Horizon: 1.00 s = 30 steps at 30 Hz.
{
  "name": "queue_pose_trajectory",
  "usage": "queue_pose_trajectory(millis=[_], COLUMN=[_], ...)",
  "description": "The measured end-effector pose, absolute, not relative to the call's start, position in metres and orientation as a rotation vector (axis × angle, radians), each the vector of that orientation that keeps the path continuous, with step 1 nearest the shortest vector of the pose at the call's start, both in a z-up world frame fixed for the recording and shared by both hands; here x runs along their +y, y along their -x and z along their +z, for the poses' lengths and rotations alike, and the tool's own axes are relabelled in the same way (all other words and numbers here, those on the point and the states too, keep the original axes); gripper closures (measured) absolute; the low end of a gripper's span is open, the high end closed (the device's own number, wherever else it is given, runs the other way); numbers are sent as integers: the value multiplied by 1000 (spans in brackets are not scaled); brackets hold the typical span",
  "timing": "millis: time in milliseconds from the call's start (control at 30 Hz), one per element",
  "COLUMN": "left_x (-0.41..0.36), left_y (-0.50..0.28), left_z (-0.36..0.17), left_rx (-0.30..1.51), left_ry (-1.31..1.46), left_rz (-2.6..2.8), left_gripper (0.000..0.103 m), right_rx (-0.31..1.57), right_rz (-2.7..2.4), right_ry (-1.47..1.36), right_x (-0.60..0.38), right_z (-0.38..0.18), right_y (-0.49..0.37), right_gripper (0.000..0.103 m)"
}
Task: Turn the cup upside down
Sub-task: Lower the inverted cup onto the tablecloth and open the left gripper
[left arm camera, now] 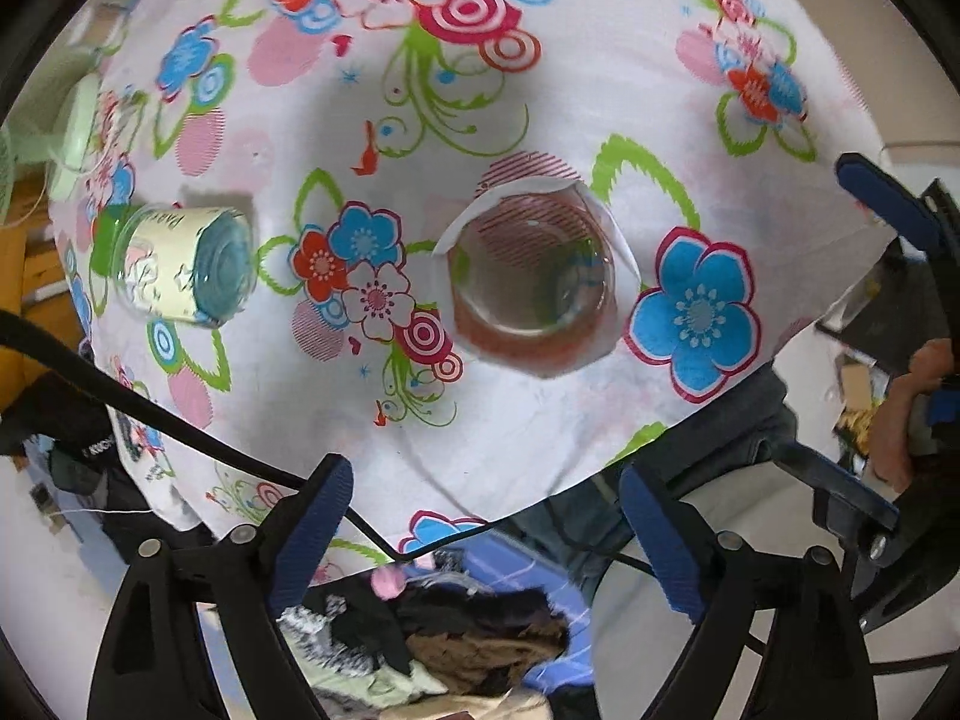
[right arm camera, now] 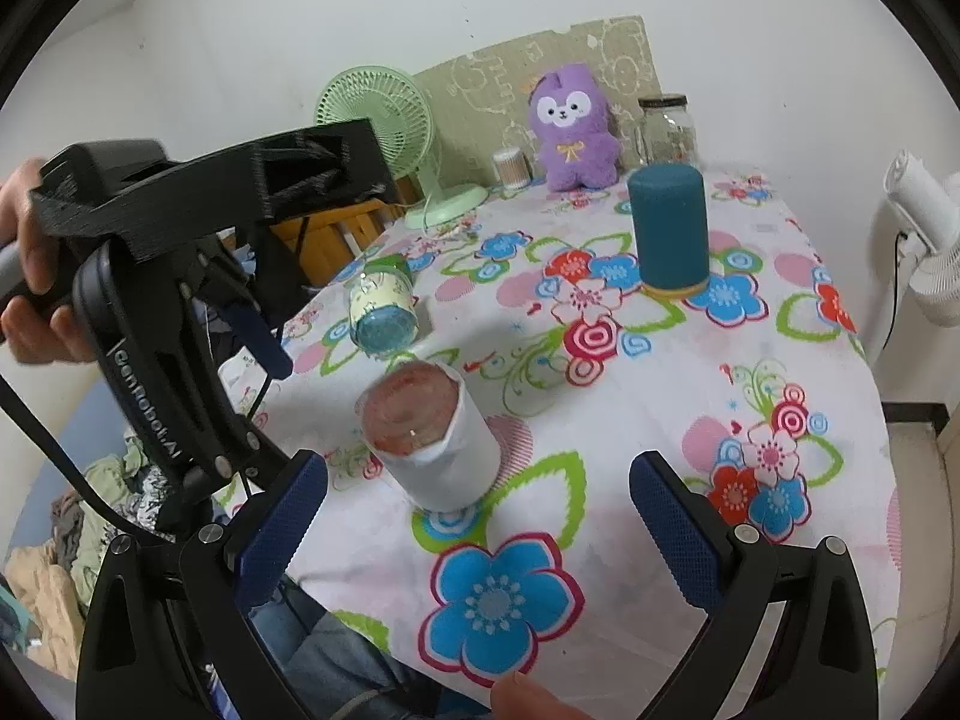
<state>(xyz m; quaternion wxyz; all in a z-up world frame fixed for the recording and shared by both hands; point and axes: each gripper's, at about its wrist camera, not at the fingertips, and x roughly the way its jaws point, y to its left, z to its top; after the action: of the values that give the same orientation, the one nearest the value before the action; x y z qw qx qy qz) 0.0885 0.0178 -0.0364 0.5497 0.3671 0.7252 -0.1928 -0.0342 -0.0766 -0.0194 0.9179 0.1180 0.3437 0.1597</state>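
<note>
The cup (right arm camera: pixel 435 444) is a clear glass wrapped in white paper, standing upright with its mouth up on the flowered tablecloth (right arm camera: pixel 690 420). In the left wrist view I look down into it (left arm camera: pixel 534 288). My left gripper (left arm camera: pixel 486 516) is open and empty, held above the cup near the table's edge. My right gripper (right arm camera: pixel 477 501) is open and empty, just in front of the cup at its height. The left gripper's body (right arm camera: pixel 198 276) shows at the left of the right wrist view.
A jar with a green lid (left arm camera: pixel 174 264) lies on its side left of the cup (right arm camera: pixel 384 306). A teal cylinder (right arm camera: pixel 669 234) stands farther back. A green fan (right arm camera: pixel 384 114), a purple plush toy (right arm camera: pixel 573 132) and a glass jar (right arm camera: pixel 666 129) are at the far edge. Clothes lie below the table (left arm camera: pixel 444 642).
</note>
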Motion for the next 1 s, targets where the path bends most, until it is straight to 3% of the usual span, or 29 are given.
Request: queue_pose_trajectory(millis=[1000], left_x=[124], left_y=[-82], left_z=[29], left_rx=[1341], left_ry=[-347], left_rz=[-487], left_gripper=[1], right_rx=[569], right_rz=[253], right_ry=[-125], right_x=[-27], right_z=[35], right_y=[36], right_gripper=[1])
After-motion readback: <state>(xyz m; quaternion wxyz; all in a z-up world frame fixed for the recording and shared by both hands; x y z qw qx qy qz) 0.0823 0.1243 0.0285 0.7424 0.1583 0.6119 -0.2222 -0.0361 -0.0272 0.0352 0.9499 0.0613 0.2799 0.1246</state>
